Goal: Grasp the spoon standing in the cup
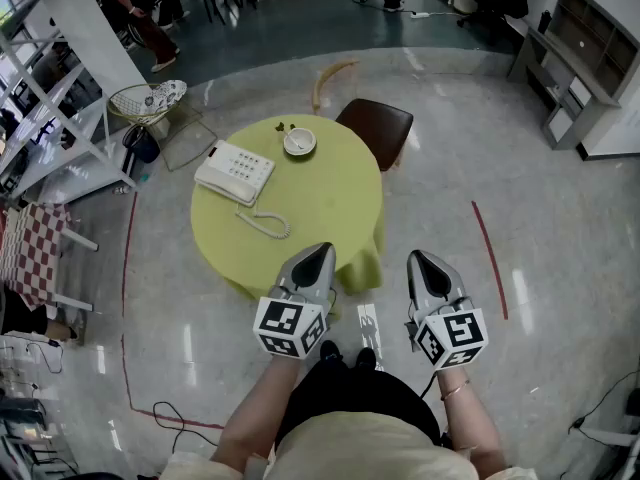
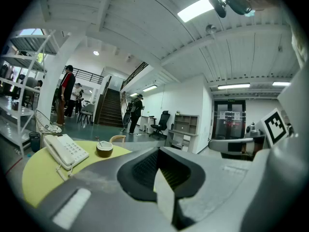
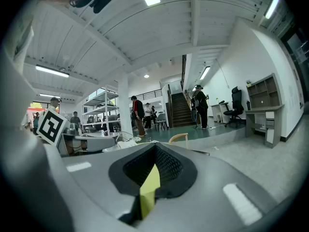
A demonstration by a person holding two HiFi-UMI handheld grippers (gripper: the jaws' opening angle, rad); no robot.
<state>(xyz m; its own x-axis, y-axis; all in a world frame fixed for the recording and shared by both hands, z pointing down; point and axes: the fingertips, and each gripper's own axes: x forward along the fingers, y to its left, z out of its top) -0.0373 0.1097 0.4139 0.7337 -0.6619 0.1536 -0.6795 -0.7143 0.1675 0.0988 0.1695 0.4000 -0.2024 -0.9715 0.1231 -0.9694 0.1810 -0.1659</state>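
Observation:
A small cup (image 1: 299, 142), brown outside and white inside, stands at the far side of the round yellow-green table (image 1: 330, 208). In the left gripper view the cup (image 2: 104, 149) shows a thin spoon (image 2: 99, 141) leaning out of it to the left. My left gripper (image 1: 322, 252) hovers over the table's near edge, jaws shut and empty, well short of the cup. The left gripper (image 2: 160, 167) points past the cup's right side. My right gripper (image 1: 415, 259) hangs beside the table's near right edge, also shut with nothing in it. The right gripper (image 3: 150, 177) does not see the cup.
A white telephone (image 1: 233, 172) with a coiled cord (image 1: 266, 224) lies left of the cup. A brown chair (image 1: 375, 128) stands behind the table, with a curved wooden chair back (image 1: 330, 76) beyond. Metal shelving (image 1: 50, 118) and a wire basket (image 1: 145, 100) stand at the left. Red floor lines (image 1: 490, 258) ring the table.

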